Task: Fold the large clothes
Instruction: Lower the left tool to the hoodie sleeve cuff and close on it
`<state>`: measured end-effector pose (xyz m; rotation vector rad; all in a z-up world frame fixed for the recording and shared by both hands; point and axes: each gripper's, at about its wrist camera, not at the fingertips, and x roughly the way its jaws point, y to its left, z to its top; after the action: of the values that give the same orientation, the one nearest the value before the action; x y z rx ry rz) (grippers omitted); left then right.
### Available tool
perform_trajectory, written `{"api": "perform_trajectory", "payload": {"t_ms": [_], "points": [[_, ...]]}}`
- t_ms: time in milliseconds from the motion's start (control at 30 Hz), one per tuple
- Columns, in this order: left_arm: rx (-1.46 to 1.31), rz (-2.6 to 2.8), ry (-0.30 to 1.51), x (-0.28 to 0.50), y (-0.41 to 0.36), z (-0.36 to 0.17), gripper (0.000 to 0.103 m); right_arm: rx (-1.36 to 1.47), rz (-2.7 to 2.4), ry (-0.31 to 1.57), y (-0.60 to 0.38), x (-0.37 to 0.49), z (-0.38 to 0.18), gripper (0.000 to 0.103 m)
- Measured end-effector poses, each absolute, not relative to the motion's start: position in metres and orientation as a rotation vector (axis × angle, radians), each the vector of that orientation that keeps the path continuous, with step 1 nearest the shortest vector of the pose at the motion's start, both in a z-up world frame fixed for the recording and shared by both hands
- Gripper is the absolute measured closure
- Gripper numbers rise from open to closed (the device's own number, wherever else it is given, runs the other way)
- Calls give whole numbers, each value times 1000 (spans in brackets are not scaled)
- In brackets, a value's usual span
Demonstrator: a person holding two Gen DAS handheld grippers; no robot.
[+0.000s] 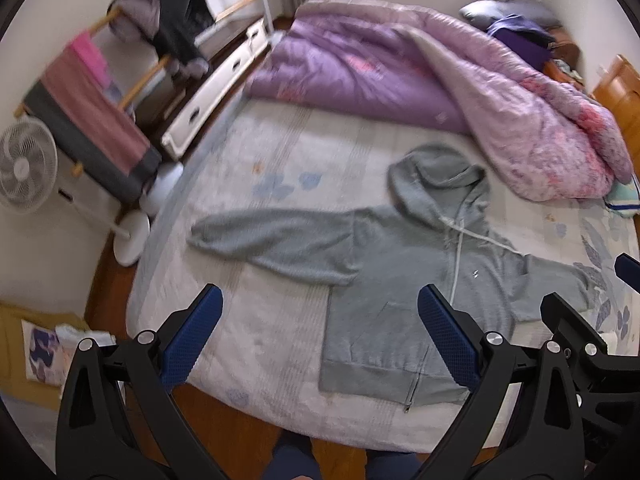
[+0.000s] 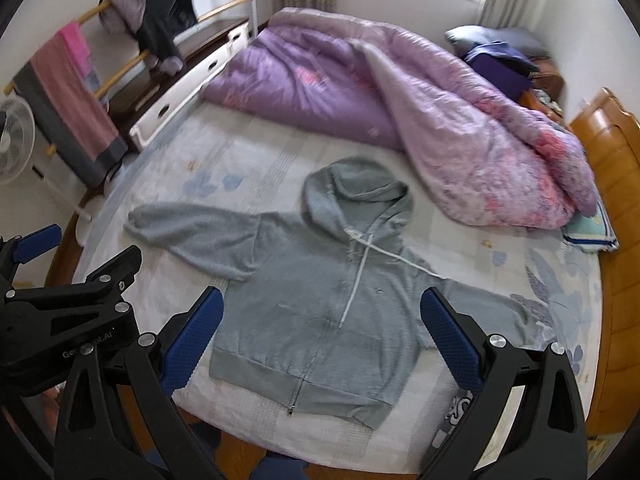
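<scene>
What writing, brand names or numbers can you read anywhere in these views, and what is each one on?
"Gen...ool.AI": white lettering on the black body of the left claw, seen from the right wrist view; the middle letters are hidden behind a screw.
Small white mark on the chest of the grey zip hoodie: too small to read.
Nothing else readable on the bed sheet, the purple duvet or the standing fan.

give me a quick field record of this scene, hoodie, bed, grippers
garment: grey zip hoodie, flat, front up, zipped, sleeves spread
hood: toward the quilt
surface: bed, pale floral sheet
quilt: purple, bunched at far side
left gripper: open, above near edge, holding nothing
right gripper: open, above hoodie hem, holding nothing
folding: not begun
beside bed: rack with clothes, fan
</scene>
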<state>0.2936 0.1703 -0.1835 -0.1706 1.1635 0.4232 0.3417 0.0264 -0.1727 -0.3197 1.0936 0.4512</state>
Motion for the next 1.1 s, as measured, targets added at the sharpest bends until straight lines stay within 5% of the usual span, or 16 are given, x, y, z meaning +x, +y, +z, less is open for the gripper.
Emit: {"api": "perform_trajectory", "payload": {"t_ms": [600,900,1000,1100], "points": [[-739,517,1356,284,478,-455,5,-293,339,1364,192,382,-385,8],[-1256,605,1142,276,594,-559,6,-52,263,1453,207,422,-470,8],[-1277,617,1096,283,613,-575,7,58,294,1490,203,431,-493,24],[-1274,620,1102,289,624,-587,21,172,292,1557,198,438,-521,51]]}}
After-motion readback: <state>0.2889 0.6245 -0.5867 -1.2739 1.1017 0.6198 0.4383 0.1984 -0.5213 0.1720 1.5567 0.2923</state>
